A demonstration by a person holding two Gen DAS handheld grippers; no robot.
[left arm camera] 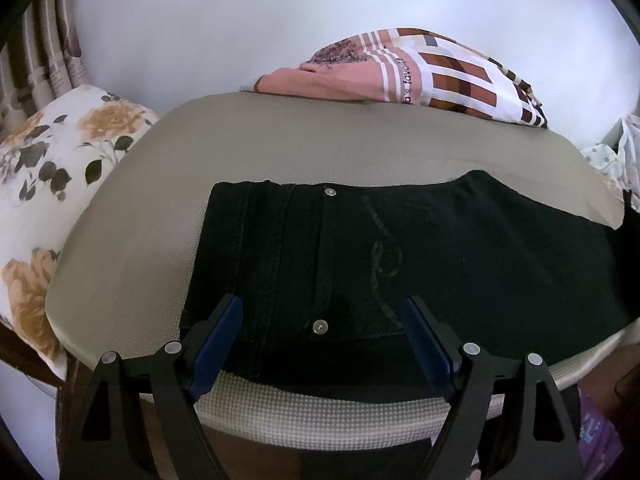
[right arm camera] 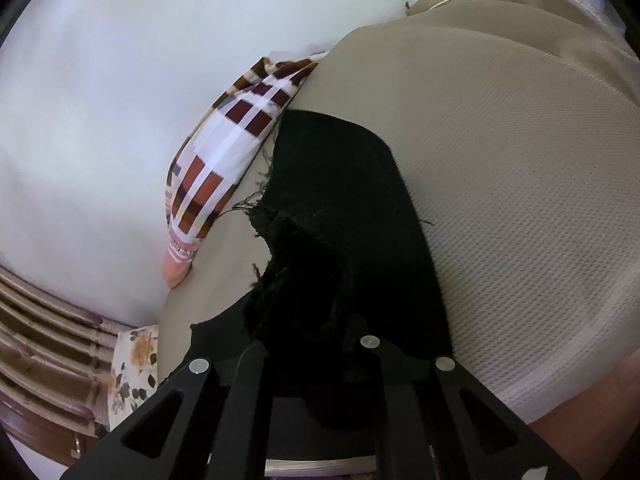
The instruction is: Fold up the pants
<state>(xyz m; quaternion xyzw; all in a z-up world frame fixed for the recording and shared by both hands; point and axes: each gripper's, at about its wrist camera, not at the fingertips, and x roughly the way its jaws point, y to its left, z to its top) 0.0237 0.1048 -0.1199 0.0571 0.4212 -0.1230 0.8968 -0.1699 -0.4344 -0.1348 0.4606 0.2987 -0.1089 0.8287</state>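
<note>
Left hand-held gripper spread wide over black pants (nothing held), right hand-held gripper clamped on frayed hem

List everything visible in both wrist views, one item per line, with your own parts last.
pants: one, black, spread across the near part of the mattress, waist end with two metal buttons by the left gripper, frayed hem end bunched at the right gripper.
mattress: one, beige, textured, under the pants.
checked cloth: one, pink, white and brown, at the mattress's far edge.
floral pillow: one, white with tan flowers, left of the mattress.
wall: one, white, behind.
left gripper: one, black with blue pads, open over the waist end, pads not pressing.
right gripper: one, black, shut on the frayed hem.
</note>
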